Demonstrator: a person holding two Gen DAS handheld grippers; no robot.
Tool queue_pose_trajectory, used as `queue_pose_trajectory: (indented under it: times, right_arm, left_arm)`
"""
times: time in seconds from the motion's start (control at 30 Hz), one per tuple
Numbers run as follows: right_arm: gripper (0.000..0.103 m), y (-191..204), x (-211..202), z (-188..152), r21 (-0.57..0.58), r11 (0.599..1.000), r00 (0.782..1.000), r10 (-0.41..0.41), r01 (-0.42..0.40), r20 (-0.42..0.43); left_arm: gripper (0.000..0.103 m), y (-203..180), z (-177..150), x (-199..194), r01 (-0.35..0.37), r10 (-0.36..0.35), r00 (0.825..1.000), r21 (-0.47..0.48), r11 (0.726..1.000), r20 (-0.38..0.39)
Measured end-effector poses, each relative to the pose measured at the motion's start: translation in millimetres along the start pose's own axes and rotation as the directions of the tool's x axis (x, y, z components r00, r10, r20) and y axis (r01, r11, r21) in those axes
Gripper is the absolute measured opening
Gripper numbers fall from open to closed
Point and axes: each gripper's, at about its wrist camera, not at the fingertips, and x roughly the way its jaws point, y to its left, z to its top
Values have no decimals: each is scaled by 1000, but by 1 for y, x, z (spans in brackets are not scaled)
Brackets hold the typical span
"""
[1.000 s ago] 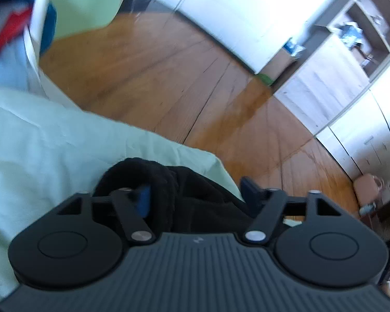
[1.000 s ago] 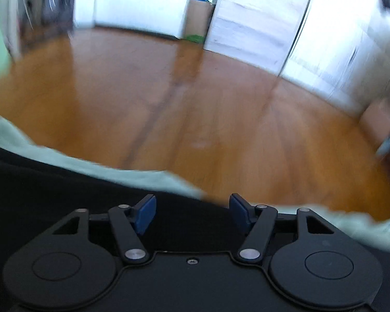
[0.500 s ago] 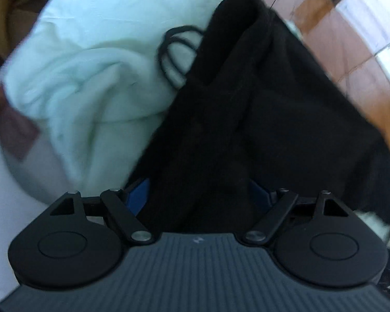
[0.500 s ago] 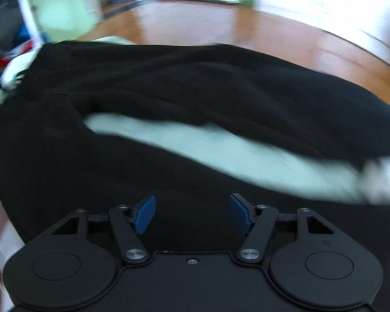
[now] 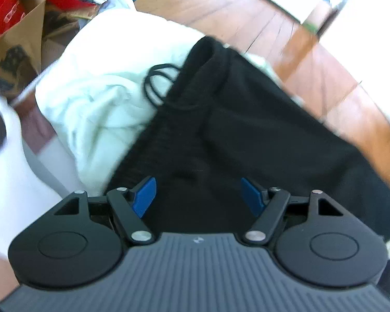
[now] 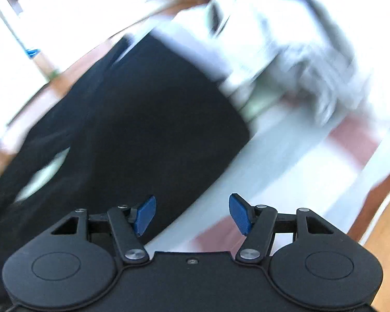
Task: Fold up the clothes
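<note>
A black garment (image 5: 247, 135) with a ribbed waistband and a black drawstring loop (image 5: 156, 83) lies on a pale green sheet (image 5: 96, 98). My left gripper (image 5: 198, 197) hovers low over its near part. Its jaws are closing, with black cloth lying between the blue pads (image 5: 144, 197), which stand apart and clear of the cloth. In the blurred right wrist view the same black garment (image 6: 143, 119) fills the left half. My right gripper (image 6: 193, 214) stands open over the garment's right edge, with nothing gripped between its fingers.
A brown paper bag (image 5: 18, 39) and red packaging stand at the back left. Wooden floor (image 5: 338, 98) runs beyond the sheet. A white and dark red striped surface (image 6: 299, 161) lies right of the garment, with a blurred pile of grey and white clothes (image 6: 312, 59) behind it.
The left view swung from the floor down onto the black garment, and its pads drew closer together. The right view rolled and swept across the garment to its right edge.
</note>
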Motion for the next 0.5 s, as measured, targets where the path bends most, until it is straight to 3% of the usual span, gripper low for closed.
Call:
queue_pose_trajectory:
  times: [0.03, 0.13, 0.2, 0.3, 0.37, 0.4, 0.47, 0.5]
  right_arm:
    - [69, -6, 7, 5, 46, 999, 1000, 4, -4, 2]
    - [68, -22, 27, 11, 241, 957, 985, 170, -164, -4]
    - [69, -15, 44, 13, 253, 957, 989, 148, -143, 1]
    - [78, -13, 58, 12, 243, 966, 996, 88, -91, 21]
    - [80, -6, 65, 15, 188, 979, 996, 60, -71, 65]
    - [75, -2, 67, 16, 158, 986, 995, 46, -60, 90]
    - [16, 10, 63, 18, 83, 996, 989, 17, -29, 147]
    - [12, 14, 59, 18, 66, 998, 984, -2, -10, 177]
  left_arm:
    - [71, -14, -6, -4, 6, -6, 1000, 42, 999, 7]
    - [73, -56, -35, 1, 60, -57, 998, 218, 974, -24]
    - [73, -82, -59, 13, 110, -89, 993, 307, 945, -82]
    - [73, -107, -89, 31, 213, -167, 967, 257, 943, -192]
    - [73, -126, -102, 43, 247, -213, 962, 202, 948, -172]
    - [73, -139, -107, 53, 224, -195, 968, 187, 957, -160]
    - [72, -165, -115, 72, 209, -177, 965, 163, 964, -191]
    - [72, -177, -118, 78, 208, -179, 964, 139, 968, -199]
